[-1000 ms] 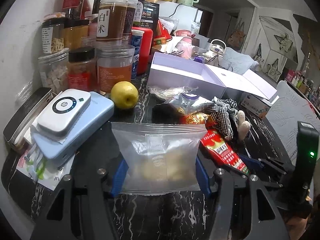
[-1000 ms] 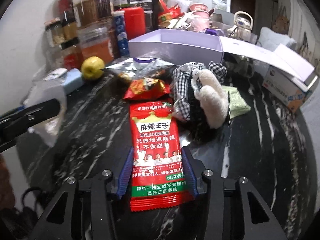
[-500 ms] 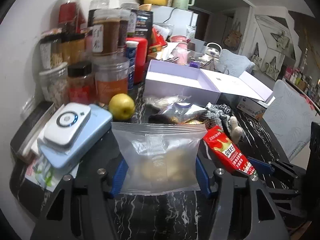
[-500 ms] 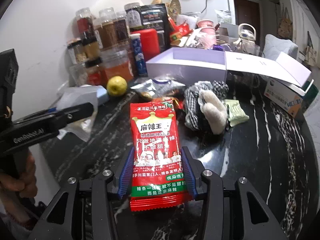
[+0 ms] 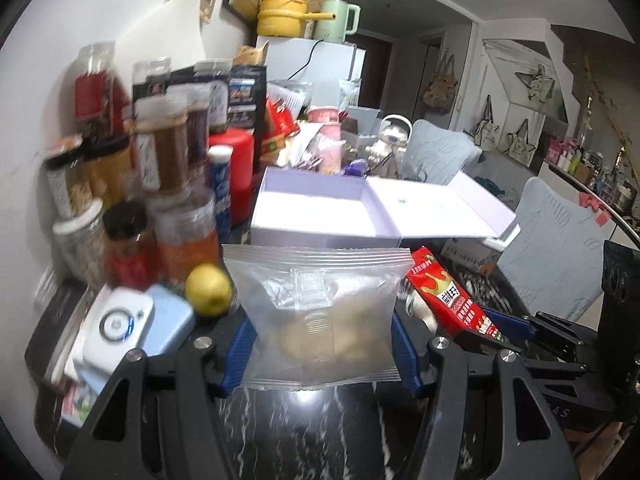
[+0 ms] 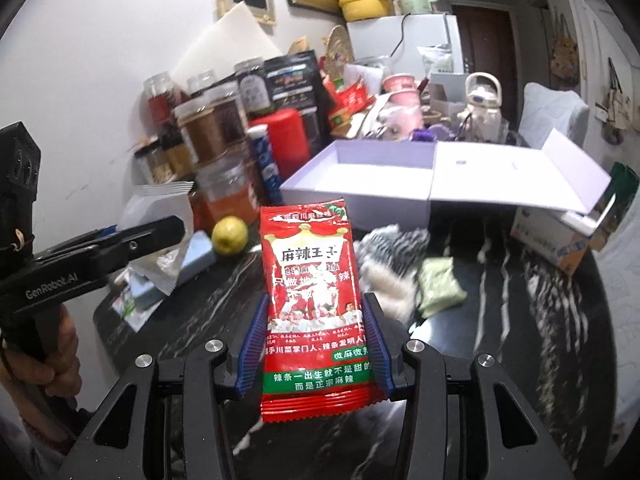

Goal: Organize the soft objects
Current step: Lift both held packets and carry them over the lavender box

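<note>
My left gripper (image 5: 320,354) is clamped on a clear pouch (image 5: 320,312) with pale lumps inside, its 2 blue pads pressing the pouch's side edges, held clear above the black marbled table (image 5: 304,432). My right gripper (image 6: 316,344) pinches a red snack packet (image 6: 314,304) upright by its lower half, also off the table. Beyond both sits the open lilac box (image 6: 360,188) with its lid flat to the right, and a checked plush toy (image 6: 390,256) lies on the table just before it.
</note>
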